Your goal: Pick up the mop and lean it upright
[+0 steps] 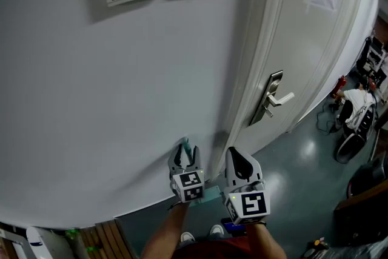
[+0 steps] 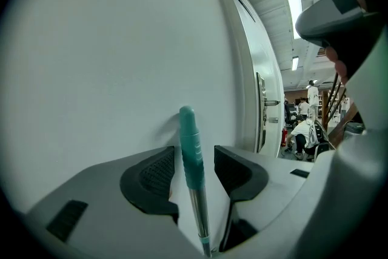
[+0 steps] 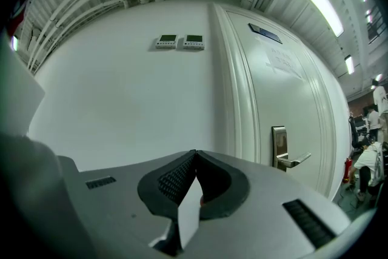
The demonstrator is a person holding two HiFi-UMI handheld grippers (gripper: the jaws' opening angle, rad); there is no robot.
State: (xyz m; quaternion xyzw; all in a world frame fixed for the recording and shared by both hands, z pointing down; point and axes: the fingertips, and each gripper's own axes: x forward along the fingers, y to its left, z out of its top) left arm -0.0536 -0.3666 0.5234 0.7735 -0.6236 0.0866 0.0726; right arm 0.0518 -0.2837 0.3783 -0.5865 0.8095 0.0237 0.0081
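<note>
Both forearms reach forward side by side, and the two grippers point at the white wall (image 1: 91, 100) just left of the door (image 1: 303, 57). The left gripper (image 1: 185, 151) stands with its jaws apart. The mop handle (image 2: 193, 161), teal-gripped at the top, rises upright between them with a gap showing at the right pad. Its tip is close to the wall; contact cannot be made out. The right gripper (image 3: 195, 158), just beside the left, has its jaws pressed together on nothing.
</note>
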